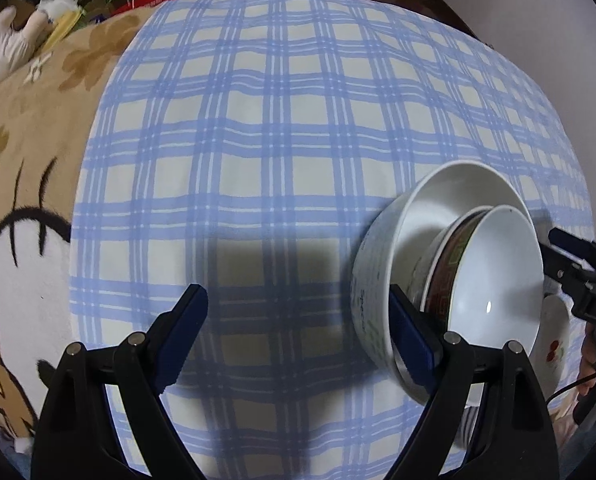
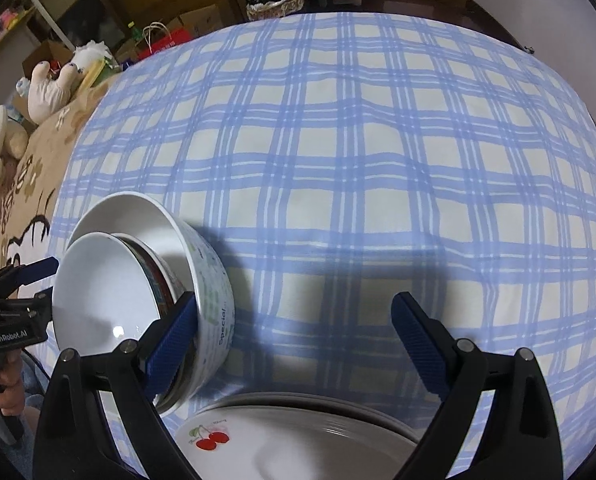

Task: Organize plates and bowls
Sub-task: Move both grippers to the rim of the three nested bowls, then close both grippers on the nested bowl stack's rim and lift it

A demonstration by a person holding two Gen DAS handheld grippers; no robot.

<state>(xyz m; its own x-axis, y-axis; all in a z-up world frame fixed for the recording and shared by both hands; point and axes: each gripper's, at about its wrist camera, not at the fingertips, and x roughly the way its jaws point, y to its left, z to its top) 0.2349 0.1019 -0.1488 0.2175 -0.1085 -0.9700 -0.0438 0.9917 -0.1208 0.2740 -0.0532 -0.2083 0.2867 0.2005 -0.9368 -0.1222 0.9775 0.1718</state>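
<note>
"GenRobot.AI" marks the left claw [image 2: 43, 278]; "Special" the bowl [image 2: 213, 304].

Left wrist view: nested bowls beside the open left gripper [image 1: 298, 332] on a checked cloth.

The jaws are spread wide with only blue-checked tablecloth [image 1: 277, 120] between them. A stack of bowls is seen at the right: a large white printed bowl [image 1: 374, 280] holds a dark-patterned bowl [image 1: 444, 276], in which a plain white bowl [image 1: 498, 280] is seated. The stack is overlapped by the right finger [image 1: 410, 340]. A cherry-printed plate [image 1: 554, 340] and the right gripper [image 1: 578, 256] are visible beyond the stack. A floral blanket [image 1: 37, 140] is seen at the left.
</note>
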